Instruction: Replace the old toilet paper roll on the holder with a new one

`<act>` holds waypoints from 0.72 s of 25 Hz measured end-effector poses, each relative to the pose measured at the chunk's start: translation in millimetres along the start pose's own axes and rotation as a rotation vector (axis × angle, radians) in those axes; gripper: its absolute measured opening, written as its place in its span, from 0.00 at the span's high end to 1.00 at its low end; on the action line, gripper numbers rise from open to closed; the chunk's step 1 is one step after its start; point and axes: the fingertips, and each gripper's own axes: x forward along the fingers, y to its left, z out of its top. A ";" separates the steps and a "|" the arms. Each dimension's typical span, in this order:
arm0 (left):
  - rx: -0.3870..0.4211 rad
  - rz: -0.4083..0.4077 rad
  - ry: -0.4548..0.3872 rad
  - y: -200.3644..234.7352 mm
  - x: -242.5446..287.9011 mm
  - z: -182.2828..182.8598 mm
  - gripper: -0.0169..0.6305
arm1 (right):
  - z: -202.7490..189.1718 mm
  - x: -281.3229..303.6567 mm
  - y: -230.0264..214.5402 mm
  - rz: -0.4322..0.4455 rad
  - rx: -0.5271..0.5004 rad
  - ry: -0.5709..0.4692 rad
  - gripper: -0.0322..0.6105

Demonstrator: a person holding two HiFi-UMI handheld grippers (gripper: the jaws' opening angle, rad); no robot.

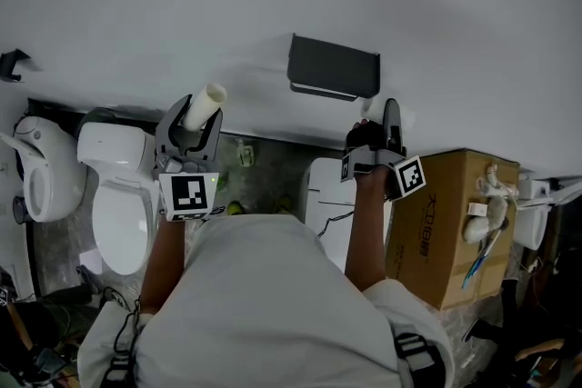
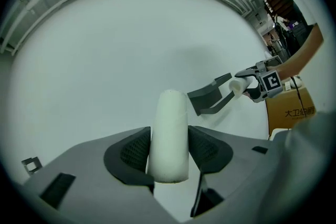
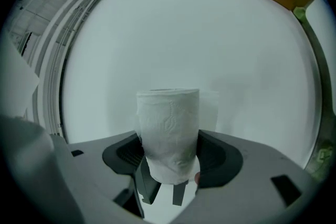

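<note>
My left gripper (image 1: 189, 130) is shut on a bare white roll core (image 1: 205, 103), a smooth tube that sticks up past the jaws toward the wall; in the left gripper view the core (image 2: 169, 134) stands between the pads of that gripper (image 2: 169, 153). My right gripper (image 1: 378, 130) is shut on a fresh embossed toilet paper roll (image 3: 169, 131), only partly seen in the head view as a white roll (image 1: 370, 108). The dark holder (image 1: 333, 66) hangs on the white wall, just above and left of the right gripper. From the left gripper view the holder (image 2: 211, 96) sits beside the right gripper (image 2: 258, 84).
A white toilet (image 1: 120, 195) stands below the left gripper, and another white fixture (image 1: 41, 177) lies further left. A cardboard box (image 1: 447, 223) with items on top is at the right. A white unit (image 1: 326, 195) stands between the arms.
</note>
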 end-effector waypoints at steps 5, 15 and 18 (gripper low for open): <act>-0.044 0.053 0.035 21.9 -15.8 -21.1 0.61 | -23.2 6.3 -6.1 -0.021 0.011 0.025 0.49; -0.063 0.077 0.051 35.3 -35.9 -38.5 0.61 | -64.5 12.3 -9.9 -0.039 0.022 0.095 0.49; -0.073 0.100 0.064 41.7 -44.7 -45.3 0.61 | -79.7 14.3 -14.5 -0.049 0.035 0.125 0.49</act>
